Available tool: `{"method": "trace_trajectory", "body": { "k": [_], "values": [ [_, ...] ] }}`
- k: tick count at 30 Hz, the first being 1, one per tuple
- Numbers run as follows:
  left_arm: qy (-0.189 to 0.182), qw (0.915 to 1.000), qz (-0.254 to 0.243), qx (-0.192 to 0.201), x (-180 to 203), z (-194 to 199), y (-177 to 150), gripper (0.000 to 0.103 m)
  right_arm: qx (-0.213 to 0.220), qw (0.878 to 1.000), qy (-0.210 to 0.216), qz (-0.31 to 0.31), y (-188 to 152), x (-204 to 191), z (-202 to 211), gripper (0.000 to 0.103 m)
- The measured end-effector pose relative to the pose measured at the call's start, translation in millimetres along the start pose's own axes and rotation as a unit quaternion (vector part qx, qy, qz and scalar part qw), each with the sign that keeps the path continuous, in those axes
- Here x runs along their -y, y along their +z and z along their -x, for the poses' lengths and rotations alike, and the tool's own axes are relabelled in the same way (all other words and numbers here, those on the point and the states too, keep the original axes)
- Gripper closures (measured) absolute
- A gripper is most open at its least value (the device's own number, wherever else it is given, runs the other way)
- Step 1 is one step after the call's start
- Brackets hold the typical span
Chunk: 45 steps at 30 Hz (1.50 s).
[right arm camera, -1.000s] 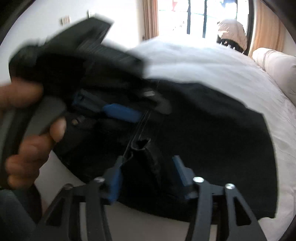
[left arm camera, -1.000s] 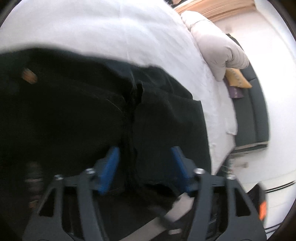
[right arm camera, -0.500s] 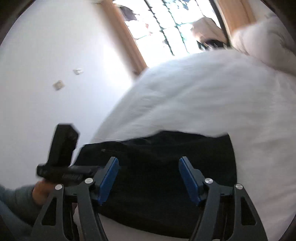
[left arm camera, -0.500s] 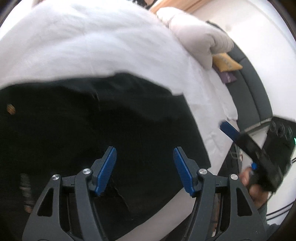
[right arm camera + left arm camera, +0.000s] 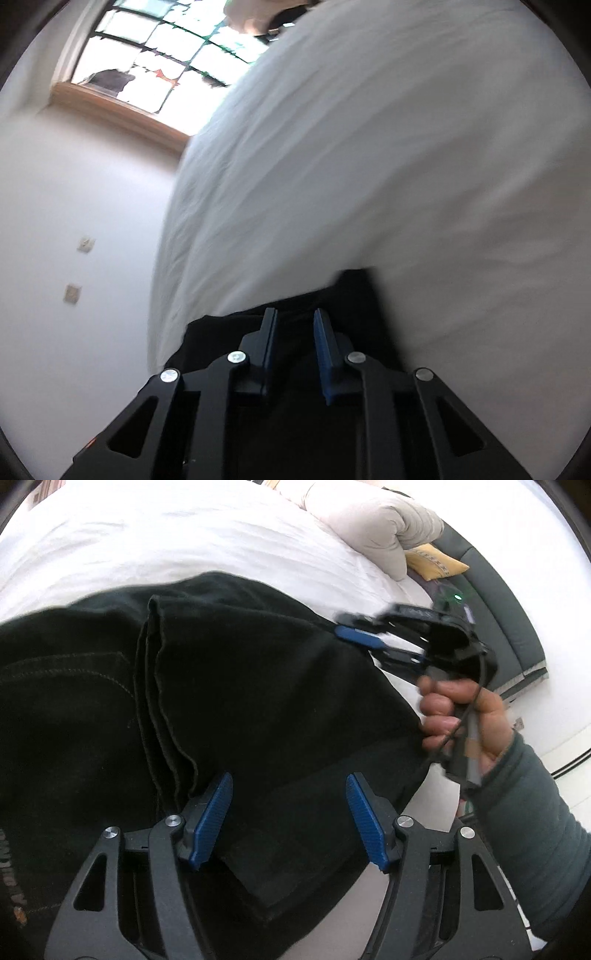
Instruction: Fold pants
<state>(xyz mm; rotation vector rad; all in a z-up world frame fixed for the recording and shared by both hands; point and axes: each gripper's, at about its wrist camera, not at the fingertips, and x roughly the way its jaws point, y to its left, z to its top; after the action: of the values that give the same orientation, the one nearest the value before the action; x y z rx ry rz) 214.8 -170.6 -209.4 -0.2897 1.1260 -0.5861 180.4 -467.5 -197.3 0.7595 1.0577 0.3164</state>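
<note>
The black pants (image 5: 236, 701) lie folded on the white bed (image 5: 184, 535), with stacked leg edges running down the left of the fold. My left gripper (image 5: 288, 797) is open just above the pants near their front edge, holding nothing. My right gripper (image 5: 373, 642) shows in the left wrist view at the pants' right edge, held by a hand. In the right wrist view the right gripper (image 5: 293, 319) has its jaws narrowed to a small gap over the black pants (image 5: 354, 295); whether cloth is pinched is unclear.
A beige rolled duvet (image 5: 373, 524) and a yellow cushion (image 5: 436, 561) lie at the bed's far right, beside a dark grey sofa (image 5: 509, 620). A window (image 5: 166, 62) and a white wall (image 5: 74, 240) stand beyond the bed's left edge.
My right gripper has swung down to the pants' right edge and its jaws have narrowed. My left gripper stays open and has shifted toward the pants' right half.
</note>
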Motion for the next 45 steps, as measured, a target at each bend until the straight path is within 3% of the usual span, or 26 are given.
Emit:
{"method": "trace_trajectory", "body": {
  "k": [2,3,4,6,8,9,12,14,15,18,19,20,21,23,24,28,32,38,42,45],
  "values": [
    [0.016,0.9992,-0.027,0.025,10.9,13.5,-2.1,0.040,0.010,1.000,0.011,0.019,-16.4,-9.1,24.9,0.059],
    [0.017,0.9986,-0.037,0.033,11.6,22.7,-7.0,0.040,0.020,0.999,0.029,0.027,-29.2,-15.9,40.5,0.041],
    [0.019,0.9984,-0.042,0.033,9.9,22.7,-10.2,0.040,0.022,0.999,0.039,0.032,-42.7,-19.4,50.2,0.031],
    [0.027,0.9992,-0.028,0.010,1.1,7.3,-13.2,0.040,-0.005,0.998,0.029,0.062,-79.2,-21.8,58.2,0.030],
    [0.017,0.9990,-0.031,0.027,-3.2,9.1,-20.2,0.040,-0.035,0.997,-0.016,0.073,-115.7,-1.8,51.6,0.035],
    [0.020,0.9987,-0.039,0.028,-0.9,8.8,-21.9,0.040,-0.021,0.997,-0.013,0.080,-126.2,4.9,56.0,0.046],
    [0.028,0.9980,-0.047,0.031,4.6,13.9,-23.9,0.040,0.013,0.998,-0.016,0.060,-140.1,12.3,80.4,0.048],
    [0.038,0.9974,-0.047,0.039,3.2,22.0,-26.1,0.040,0.016,0.998,-0.015,0.061,-141.1,-5.5,87.0,0.046],
    [0.045,0.9971,-0.045,0.043,5.8,27.1,-27.0,0.040,0.018,0.996,0.009,0.081,-140.4,-19.3,89.9,0.045],
    [0.052,0.9961,-0.025,0.067,5.5,52.4,-37.5,0.040,0.005,0.989,0.068,0.134,-145.3,-53.2,73.9,0.017],
    [0.056,0.9952,-0.016,0.078,1.8,67.1,-45.8,0.040,-0.004,0.988,0.057,0.142,-147.0,-54.8,63.0,0.009],
    [0.060,0.9940,-0.003,0.091,-2.6,85.4,-55.1,0.040,-0.021,0.989,0.021,0.142,-149.0,-50.2,45.7,0.009],
    [0.064,0.9927,0.010,0.101,-6.0,99.0,-63.7,0.038,-0.051,0.989,-0.034,0.134,-152.2,-39.9,23.3,0.019],
    [0.081,0.9882,0.044,0.122,-18.3,130.7,-86.3,0.025,-0.031,0.986,-0.066,0.152,-157.6,-47.8,22.4,0.023],
    [0.093,0.9836,0.065,0.140,-27.6,148.4,-99.9,0.025,-0.025,0.985,-0.070,0.154,-158.8,-58.5,27.0,0.022],
    [0.119,0.9568,0.180,0.195,-69.8,196.3,-150.2,0.017,0.004,0.986,0.031,0.166,-156.8,-93.7,38.7,0.022],
    [0.074,0.9244,0.311,0.208,-116.6,208.6,-181.7,0.013,0.013,0.986,0.078,0.145,-155.8,-120.9,26.7,0.022],
    [0.005,0.9097,0.347,0.227,-139.3,184.6,-187.8,0.013,0.001,0.987,0.110,0.120,-164.6,-128.5,22.6,0.022],
    [-0.051,0.8824,0.392,0.255,-167.0,177.9,-190.1,0.013,-0.009,0.987,0.104,0.126,-170.6,-129.0,24.8,0.023],
    [-0.069,0.8746,0.397,0.269,-178.7,179.7,-190.5,0.013,-0.008,0.987,0.102,0.121,-165.6,-131.9,17.8,0.023]
  ]
}}
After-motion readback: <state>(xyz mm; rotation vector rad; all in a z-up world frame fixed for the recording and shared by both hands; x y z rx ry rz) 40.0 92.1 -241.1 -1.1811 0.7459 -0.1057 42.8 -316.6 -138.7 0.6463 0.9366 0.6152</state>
